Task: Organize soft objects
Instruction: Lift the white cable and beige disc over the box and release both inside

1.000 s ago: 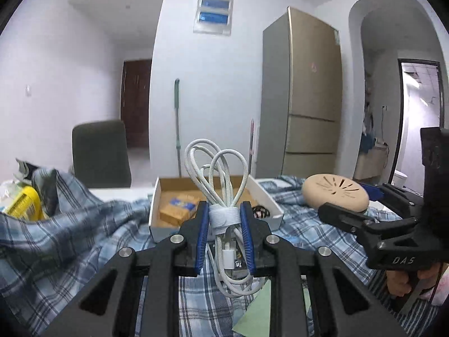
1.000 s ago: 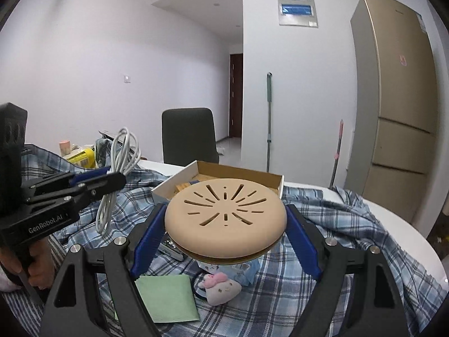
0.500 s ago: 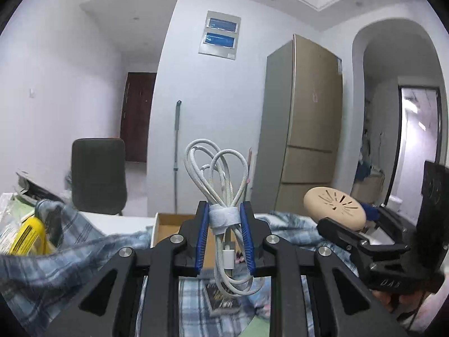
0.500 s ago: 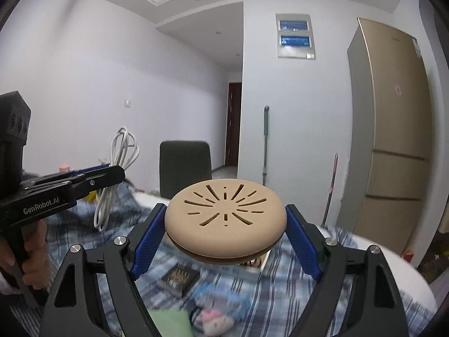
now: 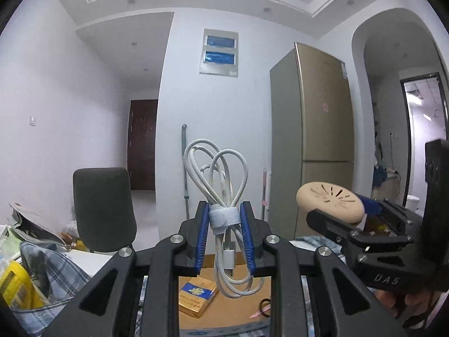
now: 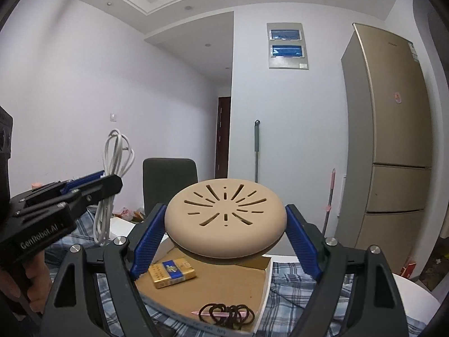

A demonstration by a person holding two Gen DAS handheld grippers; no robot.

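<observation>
The left gripper (image 5: pixel 224 238) is clenched on a coiled white cable (image 5: pixel 221 196) at its light fabric strap, the loops standing up above the blue pads and the plug ends hanging down between the fingers. The right gripper (image 6: pixel 225 241) is grasping a round beige slotted disc (image 6: pixel 225 219), held flat between its blue pads; the disc looks soft, though what it is cannot be told.

Both loads hang in the air above an open cardboard box (image 6: pixel 224 286) that sits on a blue plaid cloth (image 6: pixel 291 286) spread over the white worktop (image 6: pixel 415 295). Inside the box, a gold and blue cigarette pack (image 6: pixel 171 272) lies at the near left, and a cluster of dark hair ties (image 6: pixel 227 316) with a thin pink stick sits toward the near edge.

In the right wrist view the cable and the left gripper appear at the left, well apart from the disc. In the left wrist view the disc and the right gripper (image 5: pixel 362 219) show at the right.

Far behind stand a dark chair (image 6: pixel 169 185), a gold refrigerator (image 6: pixel 393 146) at the right and a mop (image 6: pixel 256 151) leaning on the white wall. A yellow package (image 5: pixel 11 286) lies at the far left of the worktop.
</observation>
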